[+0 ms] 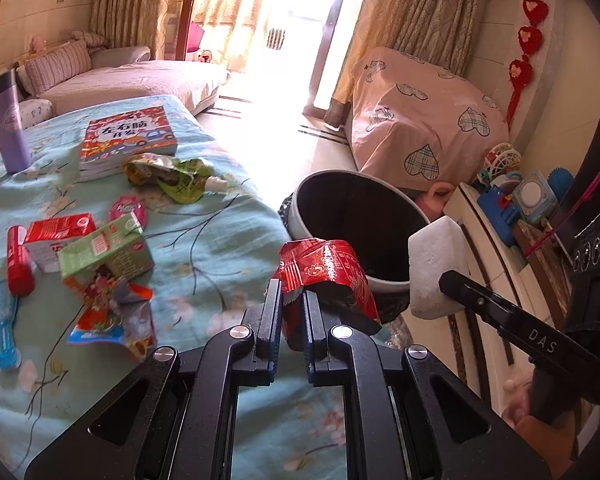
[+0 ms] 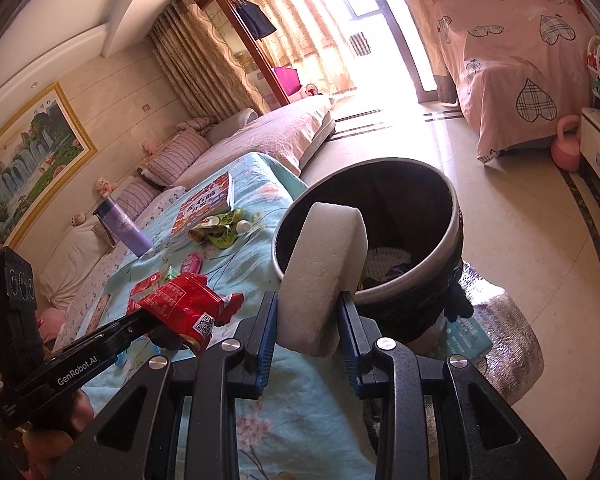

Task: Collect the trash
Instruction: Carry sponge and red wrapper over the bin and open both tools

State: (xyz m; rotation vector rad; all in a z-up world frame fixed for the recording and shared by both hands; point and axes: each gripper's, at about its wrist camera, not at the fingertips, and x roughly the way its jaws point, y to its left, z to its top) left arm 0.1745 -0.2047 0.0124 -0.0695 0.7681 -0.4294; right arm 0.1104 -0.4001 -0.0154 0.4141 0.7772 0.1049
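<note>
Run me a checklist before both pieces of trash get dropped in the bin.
1. Left hand-held gripper shut on the red wrapper: ok.
2. Right hand-held gripper shut on the white foam block: ok.
3. Bin open, no lid in the way: ok.
4. Room left in the bin: ok, only some trash shows at the bottom.
5. Foam block over the opening: cannot tell, it sits at the near rim.
6. Wrapper over the opening: not ok, in the right wrist view it hangs over the bedspread, short of the rim.
</note>
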